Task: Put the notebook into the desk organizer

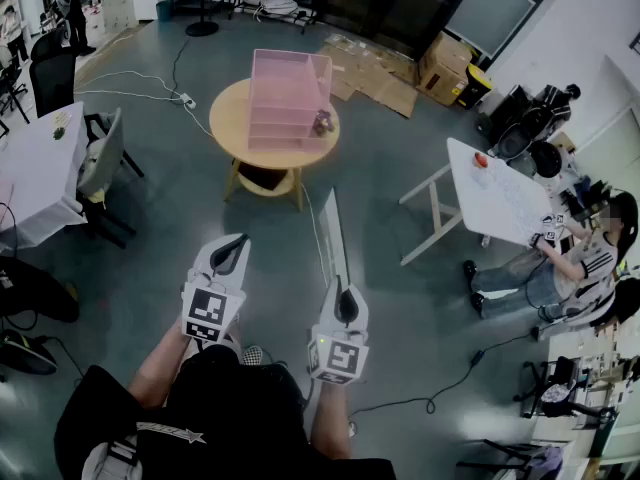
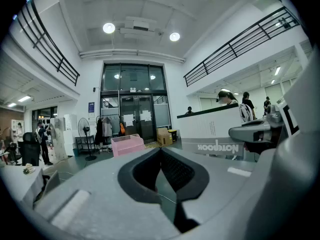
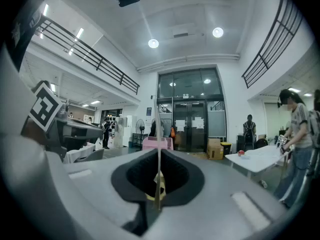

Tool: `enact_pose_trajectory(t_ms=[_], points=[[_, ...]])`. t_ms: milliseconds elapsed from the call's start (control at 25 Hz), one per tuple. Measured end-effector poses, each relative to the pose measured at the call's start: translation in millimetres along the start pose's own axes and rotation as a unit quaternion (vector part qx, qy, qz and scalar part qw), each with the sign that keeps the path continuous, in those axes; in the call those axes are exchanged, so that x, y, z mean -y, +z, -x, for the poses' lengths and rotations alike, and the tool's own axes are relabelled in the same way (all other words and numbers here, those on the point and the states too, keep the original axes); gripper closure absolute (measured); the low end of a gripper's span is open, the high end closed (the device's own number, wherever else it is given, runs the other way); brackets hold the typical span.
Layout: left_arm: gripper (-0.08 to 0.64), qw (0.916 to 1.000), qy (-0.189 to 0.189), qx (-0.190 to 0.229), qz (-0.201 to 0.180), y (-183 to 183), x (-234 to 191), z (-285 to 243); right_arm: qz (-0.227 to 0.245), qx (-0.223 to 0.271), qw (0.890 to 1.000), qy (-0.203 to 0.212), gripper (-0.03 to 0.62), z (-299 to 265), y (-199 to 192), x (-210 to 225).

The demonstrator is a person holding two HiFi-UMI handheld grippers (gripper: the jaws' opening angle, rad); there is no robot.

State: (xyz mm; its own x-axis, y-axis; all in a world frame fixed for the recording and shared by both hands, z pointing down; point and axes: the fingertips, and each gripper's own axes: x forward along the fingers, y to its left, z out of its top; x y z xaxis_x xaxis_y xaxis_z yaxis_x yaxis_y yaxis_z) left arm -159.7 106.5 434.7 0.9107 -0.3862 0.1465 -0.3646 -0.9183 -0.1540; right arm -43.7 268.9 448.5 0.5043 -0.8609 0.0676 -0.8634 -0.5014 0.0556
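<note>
Right gripper (image 1: pixel 340 296) is clamped on the bottom edge of the notebook (image 1: pixel 333 236). It looks thin, light and probably floppy, so a grip nearer the spine seems safer. Left gripper (image 1: pixel 233 251) is pinched together, empty.

Open grey floor (image 1: pixel 400 168) lay between the person and the round wooden table (image 1: pixel 228 118), crossed only by a thin white cable (image 1: pixel 315 230). The pink desk organizer (image 1: pixel 285 93) filled the tabletop's middle and right, a small dark object (image 1: pixel 322 121) just beside its right wall; the left part stayed bare. A chair (image 1: pixel 100 163) crowded the left, a white folding table (image 1: pixel 495 198) with a seated person (image 1: pixel 560 263) the right, flattened cardboard (image 1: pixel 375 73) behind.
</note>
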Motion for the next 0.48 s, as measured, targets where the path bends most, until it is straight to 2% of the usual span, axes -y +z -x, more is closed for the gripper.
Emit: enact_pose_trajectory(t_ms=[480], points=[[0.549, 0.9998, -0.017, -0.012, 0.001, -4, 12, -35, -0.014, -0.001, 1.0, -0.019, 0.578, -14, -2, 29]])
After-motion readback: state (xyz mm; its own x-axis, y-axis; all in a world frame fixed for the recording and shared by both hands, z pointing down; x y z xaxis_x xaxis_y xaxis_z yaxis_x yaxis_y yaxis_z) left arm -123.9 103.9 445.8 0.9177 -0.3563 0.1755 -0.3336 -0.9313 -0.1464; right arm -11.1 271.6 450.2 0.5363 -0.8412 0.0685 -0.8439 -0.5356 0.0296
